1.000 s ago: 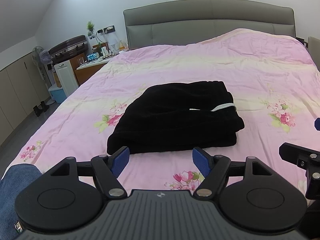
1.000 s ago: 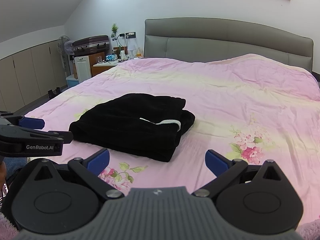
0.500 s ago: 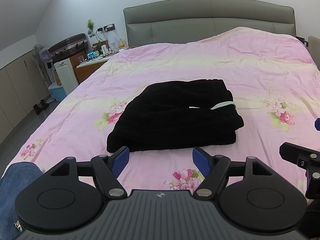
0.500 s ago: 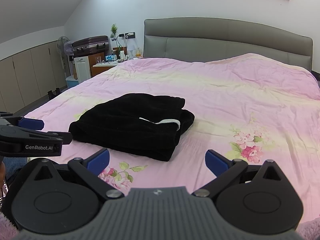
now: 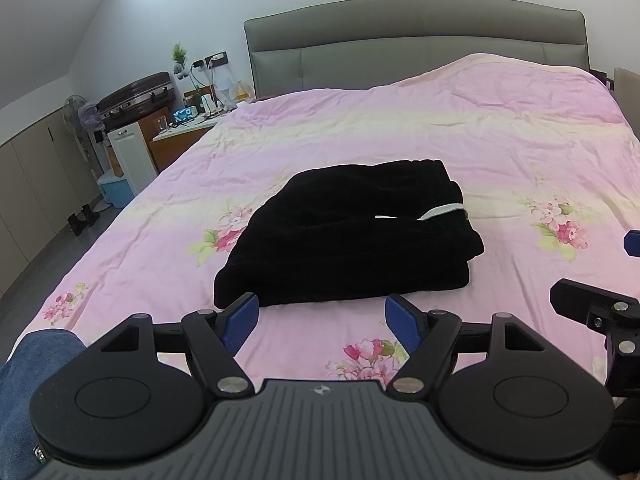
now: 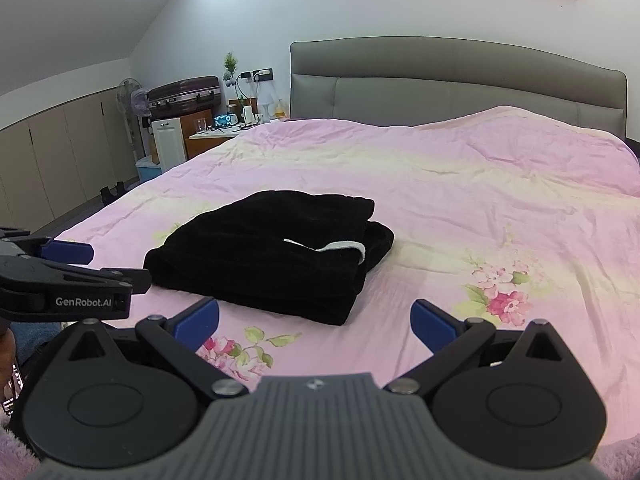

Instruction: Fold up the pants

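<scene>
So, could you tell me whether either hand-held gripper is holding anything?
Nothing: the left hand-held gripper and right hand-held gripper are open, short of the folded black pants.

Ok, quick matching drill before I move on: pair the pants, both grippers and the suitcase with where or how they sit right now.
Column one:
1. black pants
2. left gripper
3. right gripper
4. suitcase

Column two:
a. open and empty, aimed at the pink bedspread to the right of the garment
b. folded into a compact stack on the bed
c. lying on top of a cabinet beside the headboard
d. open and empty, just short of the stack's near edge

Pairs: 1-b, 2-d, 3-a, 4-c
</scene>
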### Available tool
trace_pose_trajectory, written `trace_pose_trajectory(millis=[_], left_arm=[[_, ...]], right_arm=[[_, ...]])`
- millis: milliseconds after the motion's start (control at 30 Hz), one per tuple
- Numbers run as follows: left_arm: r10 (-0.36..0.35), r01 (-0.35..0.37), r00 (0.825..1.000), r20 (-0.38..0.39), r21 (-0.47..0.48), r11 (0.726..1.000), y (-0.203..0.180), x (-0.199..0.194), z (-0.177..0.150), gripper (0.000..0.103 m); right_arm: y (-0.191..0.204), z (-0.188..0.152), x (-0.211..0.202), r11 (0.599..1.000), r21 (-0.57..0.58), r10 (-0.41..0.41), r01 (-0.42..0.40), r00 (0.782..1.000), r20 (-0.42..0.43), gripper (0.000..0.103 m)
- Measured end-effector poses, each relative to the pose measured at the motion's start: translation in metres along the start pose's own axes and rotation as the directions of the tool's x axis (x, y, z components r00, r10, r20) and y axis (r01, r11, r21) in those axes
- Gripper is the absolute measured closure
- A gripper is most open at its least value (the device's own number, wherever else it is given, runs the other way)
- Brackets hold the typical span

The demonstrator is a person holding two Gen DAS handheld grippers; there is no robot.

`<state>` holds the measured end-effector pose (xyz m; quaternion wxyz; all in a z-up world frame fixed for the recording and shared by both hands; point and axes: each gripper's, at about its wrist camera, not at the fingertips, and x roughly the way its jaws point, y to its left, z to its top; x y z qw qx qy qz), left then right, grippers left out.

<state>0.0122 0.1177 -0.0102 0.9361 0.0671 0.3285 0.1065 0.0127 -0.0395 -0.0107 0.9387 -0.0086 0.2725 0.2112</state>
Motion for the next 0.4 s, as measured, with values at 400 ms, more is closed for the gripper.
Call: trace_pose_trajectory(millis=[400], left_arm=[[-0.006, 0.006, 1.000, 0.017, 0.008, 1.000, -0.0004, -0.0065, 0.0012, 0.018]], right_arm=[[0.0014, 0.0017, 0.0006, 1.000, 0.008, -0.003, 0.003, 1.000, -0.005, 0.005]])
